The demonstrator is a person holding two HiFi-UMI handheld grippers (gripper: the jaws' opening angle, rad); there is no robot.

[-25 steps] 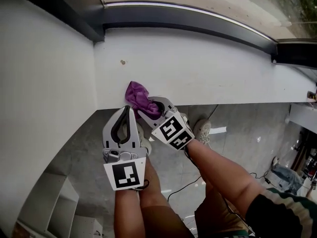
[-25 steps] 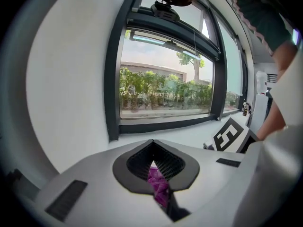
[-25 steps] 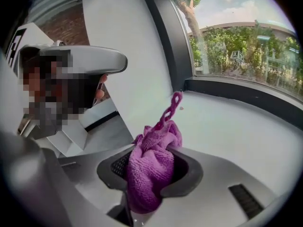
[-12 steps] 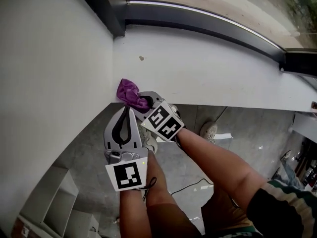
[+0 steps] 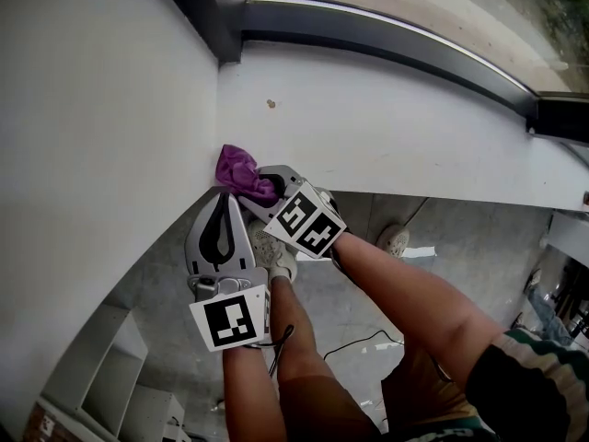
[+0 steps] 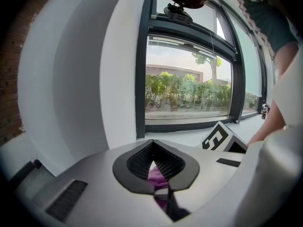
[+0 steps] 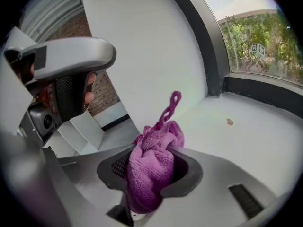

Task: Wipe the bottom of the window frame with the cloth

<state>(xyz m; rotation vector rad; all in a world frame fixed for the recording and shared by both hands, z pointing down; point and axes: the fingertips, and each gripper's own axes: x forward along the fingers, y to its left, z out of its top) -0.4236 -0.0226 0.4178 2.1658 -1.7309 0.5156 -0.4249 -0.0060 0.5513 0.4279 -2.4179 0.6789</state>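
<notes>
While the right gripper (image 5: 260, 190) squeezes the purple cloth (image 5: 236, 168) tight in its jaws, the cloth sits at the near edge of the white sill (image 5: 396, 136), right beside the white wall (image 5: 92, 127); a thin loop (image 7: 171, 109) sticks up from the cloth; the left gripper (image 5: 224, 201) has its jaws pressed together with nothing in them, just beside the right one; a small brown spot (image 5: 271, 104) lies farther in on the sill, nearer the dark window frame (image 5: 368, 28).
</notes>
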